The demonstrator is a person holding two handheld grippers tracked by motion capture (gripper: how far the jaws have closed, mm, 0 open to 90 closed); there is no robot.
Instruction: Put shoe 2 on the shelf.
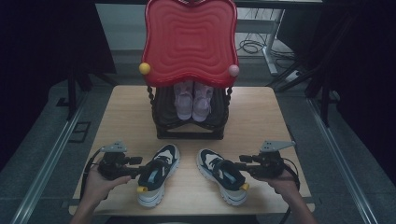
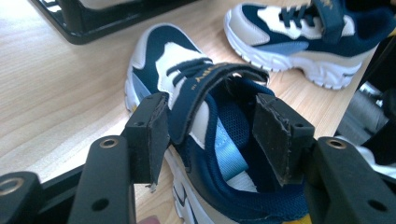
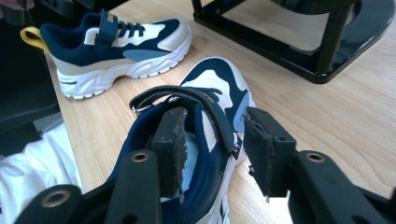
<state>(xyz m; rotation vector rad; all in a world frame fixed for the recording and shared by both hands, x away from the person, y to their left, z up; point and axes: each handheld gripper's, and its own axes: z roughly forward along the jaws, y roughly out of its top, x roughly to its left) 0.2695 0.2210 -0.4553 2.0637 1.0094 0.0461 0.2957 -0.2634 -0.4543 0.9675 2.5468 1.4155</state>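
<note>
- At six o'clock on the counter point(image 1: 261, 112), two navy-and-white sneakers are set side by side, toes turned toward twelve o'clock: the left sneaker point(image 1: 159, 173) at about seven o'clock, the right sneaker point(image 1: 223, 175) at about five.
- The left claw point(image 2: 212, 135) is seen with jaws wide; one pad lies outside the collar by the strap point(image 2: 205, 81), the other over the shoe's opening, and neither appears to press.
- The right claw point(image 3: 215, 147) is likewise seen with jaws apart, one pad inside the shoe's opening, the other outside its wall; no grip is judged to be held.
- The step in hand is judged to be a hold at each heel collar. It is best done with one pad inside and one outside the padded wall, below the raised strap, so that the strap is not snagged.
- At twelve o'clock a black rack point(image 1: 190, 126) is placed, with a pink pair point(image 1: 192, 103) on its lower shelf under a red tray top point(image 1: 189, 42).
- The rack's front rail and posts are to be cleared if the sneakers are carried forward.
</note>
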